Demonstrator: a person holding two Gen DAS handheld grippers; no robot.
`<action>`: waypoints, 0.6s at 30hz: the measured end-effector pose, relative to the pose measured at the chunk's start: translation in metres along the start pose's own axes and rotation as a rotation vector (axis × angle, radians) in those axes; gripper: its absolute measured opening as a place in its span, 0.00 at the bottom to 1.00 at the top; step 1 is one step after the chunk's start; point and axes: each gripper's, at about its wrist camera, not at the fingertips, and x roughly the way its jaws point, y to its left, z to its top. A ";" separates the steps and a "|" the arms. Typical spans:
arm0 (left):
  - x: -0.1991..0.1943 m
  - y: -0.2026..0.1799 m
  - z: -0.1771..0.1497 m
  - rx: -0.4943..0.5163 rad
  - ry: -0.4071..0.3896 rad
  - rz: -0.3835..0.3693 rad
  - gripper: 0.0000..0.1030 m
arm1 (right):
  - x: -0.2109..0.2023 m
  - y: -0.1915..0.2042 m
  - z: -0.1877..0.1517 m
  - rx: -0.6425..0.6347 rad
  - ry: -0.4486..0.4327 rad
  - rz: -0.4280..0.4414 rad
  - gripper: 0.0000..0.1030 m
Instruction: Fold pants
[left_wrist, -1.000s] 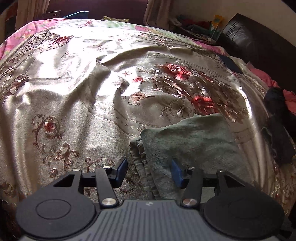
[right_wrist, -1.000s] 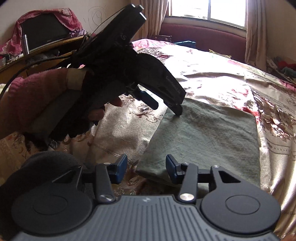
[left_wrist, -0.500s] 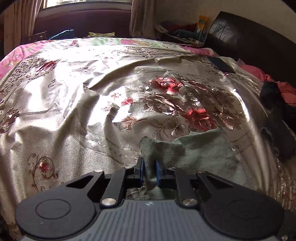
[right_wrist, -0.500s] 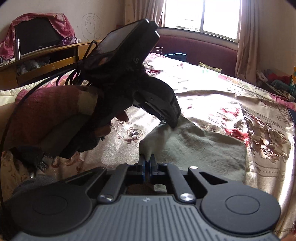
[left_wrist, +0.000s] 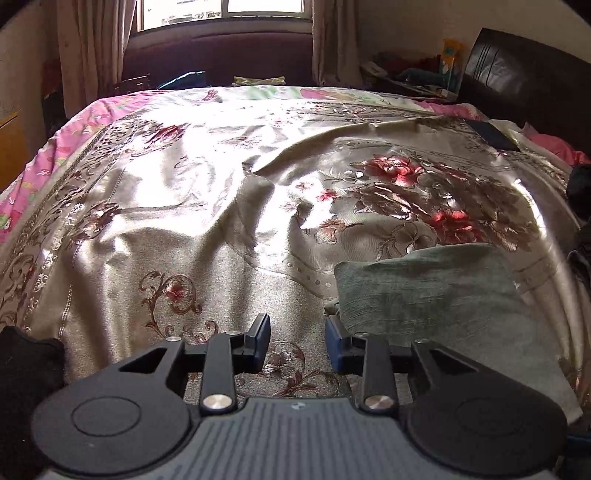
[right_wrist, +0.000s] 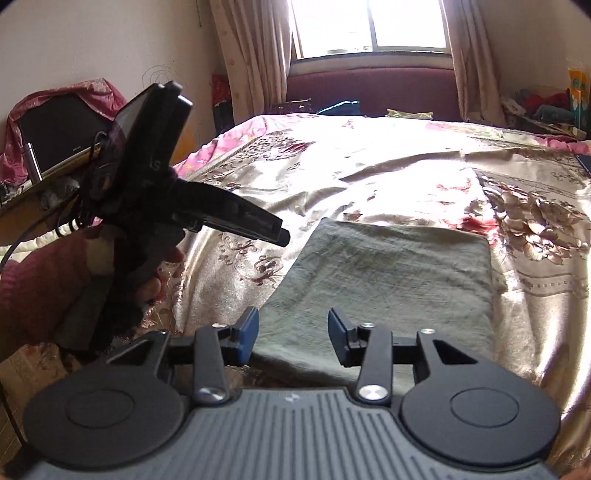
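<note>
- Grey-green pants (right_wrist: 384, 280), one pair, lie folded into a flat oblong on the bedspread (left_wrist: 184, 229); in your right wrist view the long axis runs away from you toward the window (right_wrist: 373, 26).
- Your left gripper (left_wrist: 297, 341) has just been opening; its jaws stand partly apart over the bedspread with nothing between them, the right pad just beside the pants' left edge.
- Your right gripper (right_wrist: 293, 336) has also just been opening; its jaws are partly apart above the pants' near edge, with cloth seen between the pads but not pinched.
- Two grippers, both empty.
</note>
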 end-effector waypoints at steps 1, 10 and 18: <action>-0.006 -0.007 -0.003 0.017 -0.013 -0.005 0.47 | 0.000 -0.006 -0.002 0.008 -0.001 -0.035 0.46; 0.012 -0.053 -0.034 0.060 0.117 0.017 0.51 | 0.012 -0.063 -0.007 0.206 0.127 -0.190 0.45; -0.038 -0.068 -0.047 0.029 0.056 0.052 0.68 | -0.007 -0.061 -0.007 0.211 0.066 -0.187 0.45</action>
